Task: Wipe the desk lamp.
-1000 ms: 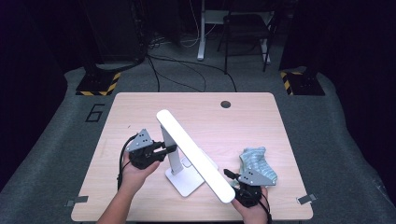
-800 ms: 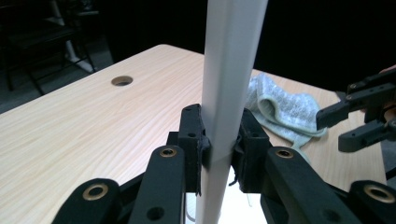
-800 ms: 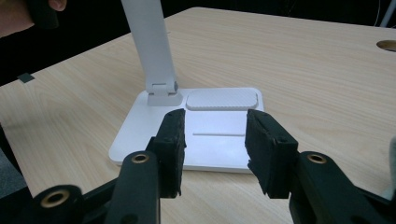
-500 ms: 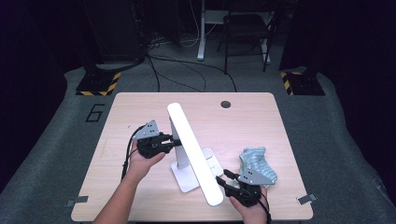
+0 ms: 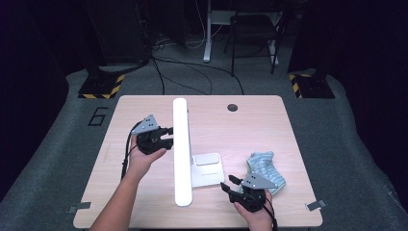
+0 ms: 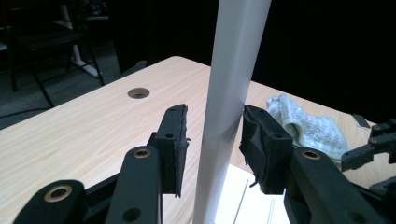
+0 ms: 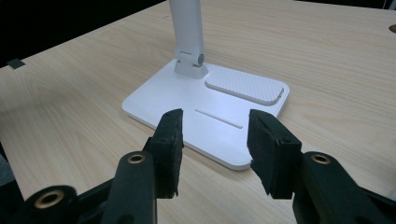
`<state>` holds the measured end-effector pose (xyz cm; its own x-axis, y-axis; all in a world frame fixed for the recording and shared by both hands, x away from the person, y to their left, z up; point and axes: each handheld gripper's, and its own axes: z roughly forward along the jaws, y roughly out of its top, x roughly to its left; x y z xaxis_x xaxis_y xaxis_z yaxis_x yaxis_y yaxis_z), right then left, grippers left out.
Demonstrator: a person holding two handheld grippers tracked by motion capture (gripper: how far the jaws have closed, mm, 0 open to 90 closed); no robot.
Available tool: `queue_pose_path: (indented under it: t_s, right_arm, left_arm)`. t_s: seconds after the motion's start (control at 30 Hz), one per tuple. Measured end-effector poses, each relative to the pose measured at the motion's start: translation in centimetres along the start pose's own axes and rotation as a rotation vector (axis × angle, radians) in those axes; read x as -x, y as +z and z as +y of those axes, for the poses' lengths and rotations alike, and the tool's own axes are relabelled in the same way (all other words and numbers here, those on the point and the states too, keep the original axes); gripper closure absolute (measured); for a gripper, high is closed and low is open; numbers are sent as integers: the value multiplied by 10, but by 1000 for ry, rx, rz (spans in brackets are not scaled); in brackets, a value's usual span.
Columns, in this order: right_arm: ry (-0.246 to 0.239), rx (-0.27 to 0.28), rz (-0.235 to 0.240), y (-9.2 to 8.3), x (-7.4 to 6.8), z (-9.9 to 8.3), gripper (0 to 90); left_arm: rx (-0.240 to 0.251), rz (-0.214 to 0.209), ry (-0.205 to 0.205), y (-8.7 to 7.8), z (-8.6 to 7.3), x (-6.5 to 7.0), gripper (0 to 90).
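High view first, from the left: the left tool [image 5: 163, 138] is held in the person's left hand [image 5: 144, 156] over the pale wooden counter [image 5: 125, 115], pointing at the long white lamp bar [image 5: 181, 149] that runs from the far side toward the near edge. In the left gripper view that white bar [image 6: 229, 102] stands between the two black pads [image 6: 175, 140]; the jaws have just been opening, and a gap shows on the left side, while the right pad lies close against the bar, so the grip looks released.

Further right, the flat white lamp base [image 5: 207, 168] sits on the counter just beside the bar, with a ribbed rectangular pad on top. The right gripper view shows this base [image 7: 177, 105] and its short white stem [image 7: 187, 32] rising from the far corner.

Near the front edge, the right tool [image 5: 232, 185] hovers just short of the base, jaws parted with nothing between them; their pads [image 7: 170, 140] frame the base's near corner without touching it.

Rightmost lies a crumpled blue-grey knitted cloth [image 5: 264, 166], near the right tool.
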<state>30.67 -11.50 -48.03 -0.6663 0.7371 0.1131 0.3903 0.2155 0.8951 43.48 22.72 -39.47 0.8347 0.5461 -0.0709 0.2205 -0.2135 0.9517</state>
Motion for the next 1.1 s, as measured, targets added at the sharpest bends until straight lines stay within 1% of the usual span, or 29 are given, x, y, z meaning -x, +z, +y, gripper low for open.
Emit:
queue_pose_path:
  t_s: [0.1,0.17,0.2,0.3,0.33,0.4,0.47,0.53,0.57,0.6,0.63,0.67,0.7,0.77,0.83,0.87,0.9,0.97,1.03,1.1]
  right_arm:
    - [6,1,-1,1,0,-1,558]
    - [8,-2,-1,2,0,-1,556]
    - [8,-6,0,3,0,0,555]
    - [13,-8,1,4,-1,-1,554]
    - [6,-8,2,4,0,-1,554]
    - [5,-10,3,4,0,-1,554]
    - [14,-6,7,4,1,0,553]
    - [13,0,5,3,1,0,551]
    - [19,4,11,2,1,0,551]
    - [22,4,7,2,1,0,549]
    - [24,3,17,1,1,0,549]
    - [15,-3,11,1,1,-1,548]
    - [26,-1,6,1,0,0,548]
    - [27,2,10,0,1,0,548]
    - [30,7,12,0,1,0,547]
    - [30,10,9,-1,2,1,547]
    - [38,13,8,-1,1,1,547]
    - [32,18,16,-2,2,2,546]
    - [34,22,16,-3,1,3,544]
    - [36,31,15,-5,1,4,542]
  left_arm:
    - [1,11,-12,0,0,-1,643]
    - [-7,16,-9,1,-1,-1,667]
    - [-9,10,-12,1,-1,-2,667]
    - [-4,15,-19,1,-1,-2,666]
    - [-4,15,-19,1,-1,-2,667]
    - [-13,32,-18,2,1,-4,666]
    - [-10,36,-20,3,2,-4,666]
    - [-3,31,-32,2,1,-5,664]
    - [-4,32,-33,2,1,-5,662]
    - [-6,30,-34,2,1,-5,661]
    - [-9,27,-33,2,1,-6,661]
    - [-4,29,-35,2,1,-6,661]
    - [-5,29,-38,2,1,-6,661]
    - [-15,31,-36,2,3,-8,660]
    - [-18,44,-33,2,4,-9,657]
    - [-10,44,-43,2,4,-9,656]
    - [-12,43,-43,1,5,-9,655]
    - [-13,39,-40,-1,5,-10,655]
    - [1,46,-49,-3,5,-10,646]
    - [3,55,-40,-7,6,-12,636]
